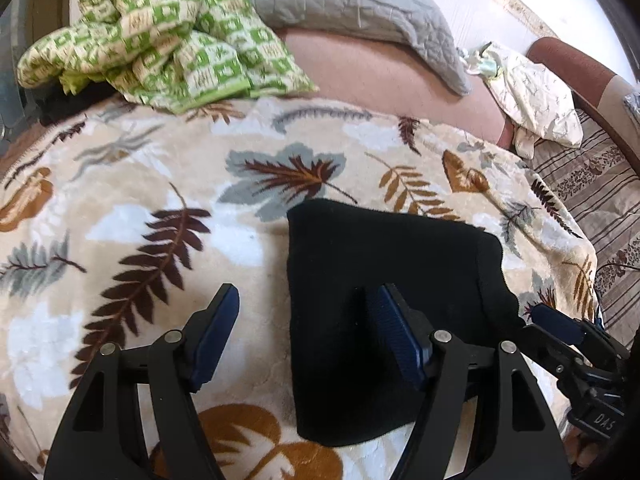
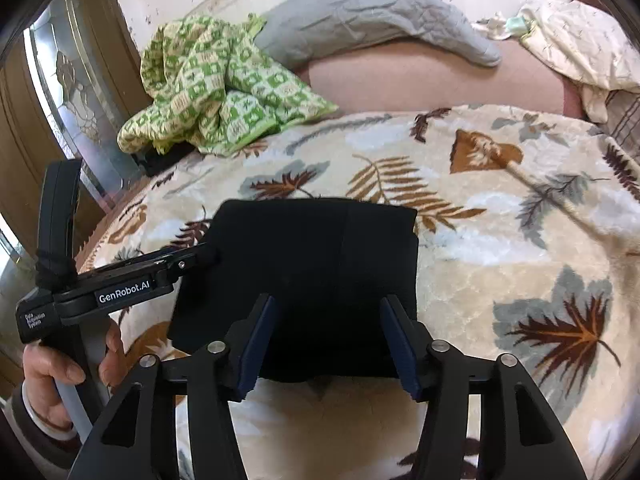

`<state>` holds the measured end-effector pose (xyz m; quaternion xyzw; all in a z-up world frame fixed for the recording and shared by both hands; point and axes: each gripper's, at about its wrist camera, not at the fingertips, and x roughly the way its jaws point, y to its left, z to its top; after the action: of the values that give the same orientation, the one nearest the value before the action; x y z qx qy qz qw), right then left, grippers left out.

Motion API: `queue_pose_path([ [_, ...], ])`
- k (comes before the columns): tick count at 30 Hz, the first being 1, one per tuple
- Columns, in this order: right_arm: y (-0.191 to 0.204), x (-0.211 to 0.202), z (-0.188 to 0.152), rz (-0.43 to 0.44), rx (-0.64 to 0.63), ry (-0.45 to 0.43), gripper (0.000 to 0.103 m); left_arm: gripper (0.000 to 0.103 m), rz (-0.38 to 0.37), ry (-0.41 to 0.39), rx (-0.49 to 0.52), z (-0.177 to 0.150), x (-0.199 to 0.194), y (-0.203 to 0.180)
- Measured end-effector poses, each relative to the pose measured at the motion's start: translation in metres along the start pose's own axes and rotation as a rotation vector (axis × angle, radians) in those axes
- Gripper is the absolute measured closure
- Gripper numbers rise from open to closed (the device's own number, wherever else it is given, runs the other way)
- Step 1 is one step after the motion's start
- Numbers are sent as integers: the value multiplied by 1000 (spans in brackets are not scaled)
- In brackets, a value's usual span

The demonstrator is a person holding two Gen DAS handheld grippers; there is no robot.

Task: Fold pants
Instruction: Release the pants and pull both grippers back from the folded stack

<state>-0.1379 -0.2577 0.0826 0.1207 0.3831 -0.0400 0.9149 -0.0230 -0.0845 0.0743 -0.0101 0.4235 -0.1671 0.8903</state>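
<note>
On the leaf-patterned blanket [image 1: 160,200], black pants [image 1: 380,300] lie folded into a compact, roughly rectangular bundle, flat and near the front edge of the bed. The left gripper [image 1: 306,320] hovers low over the bundle's left edge, pointing forward across the bed, its jaws spread wide with nothing between them: one blue pad is over bare blanket, the other over the black cloth. In the right wrist view this same tool comes in from the left, held by a hand [image 2: 68,368] on its grip, its tip at the bundle's left side. The right gripper [image 2: 328,340] sits at the near edge of the pants, jaws also wide apart and empty, straddling the cloth. The bundle's long axis runs roughly away from the cameras, toward the green checked quilt [image 1: 160,32] and grey pillow [image 1: 352,4] behind.
</note>
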Motion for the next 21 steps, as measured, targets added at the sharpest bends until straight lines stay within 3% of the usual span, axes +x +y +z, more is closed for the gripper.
queue_pose_path([
  [2,2,-6,-2,-2,13,-15,38,31,11,-27,12,-3,-9,0],
  [10,8,-18,-8,-16,62,-13,31,26,19,-71,24,-14,-33,6],
  [21,25,-44,-14,-55,48,-31,30,26,33,-140,53,-28,-63,1],
])
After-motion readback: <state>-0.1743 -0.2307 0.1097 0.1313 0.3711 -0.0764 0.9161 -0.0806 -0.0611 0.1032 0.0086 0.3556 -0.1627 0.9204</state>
